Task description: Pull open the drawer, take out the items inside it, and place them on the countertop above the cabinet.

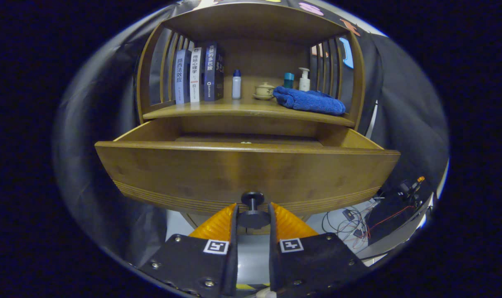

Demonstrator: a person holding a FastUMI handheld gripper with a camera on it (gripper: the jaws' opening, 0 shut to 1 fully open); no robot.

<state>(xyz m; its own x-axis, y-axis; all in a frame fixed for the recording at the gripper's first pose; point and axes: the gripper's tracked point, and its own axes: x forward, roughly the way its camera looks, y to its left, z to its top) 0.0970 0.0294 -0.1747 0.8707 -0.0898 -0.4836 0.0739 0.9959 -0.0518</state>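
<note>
Claw (253,215): screwed plates, square markers

Countertop (242,109): books (197,74), bottles (236,85), towel (309,101).

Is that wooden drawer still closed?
No, the brown wooden drawer stands pulled out from under the shelf, its inside open to view, with the gripper jaws set either side of its dark round knob.

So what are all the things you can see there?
drawer: one, brown wood, pulled open under the countertop
knob: one, dark, on the drawer front
books: three, upright, at one end of the countertop
small bottle: one, white with blue cap, beside the books
lidded cup: one, cream, mid-countertop
towel: one, blue, beside the cup
pump bottle: one, white, behind the towel
teal-capped container: one, beside the pump bottle
hand-held gripper: one, fingers on either side of the knob
</note>
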